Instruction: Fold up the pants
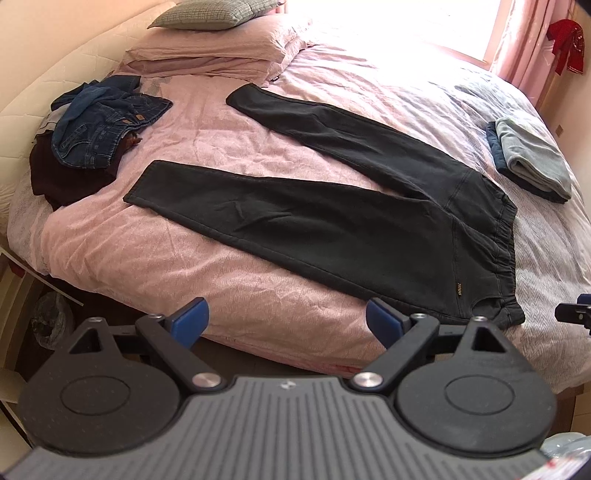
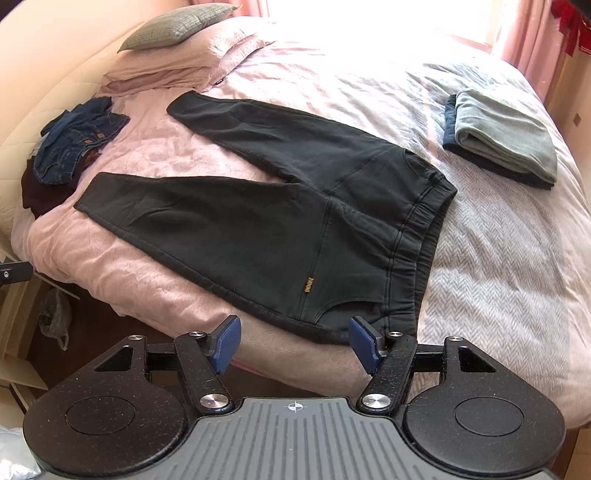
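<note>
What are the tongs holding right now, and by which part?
Nothing. Both the left tongs and right tongs are open and empty, short of the black pants.

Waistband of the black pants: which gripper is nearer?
Right. The right gripper hangs open just short of the waistband corner; the left gripper is open too, further along the bed edge.

Black pants [image 1: 332, 206] with a small gold label [image 2: 307, 285] lie on a pink bedspread [image 1: 155, 251], beside blue jeans [image 1: 103, 122], a grey checked pillow [image 1: 214, 13], grey folded cloth [image 2: 506, 129] and blue-padded black grippers [image 1: 288, 319].
</note>
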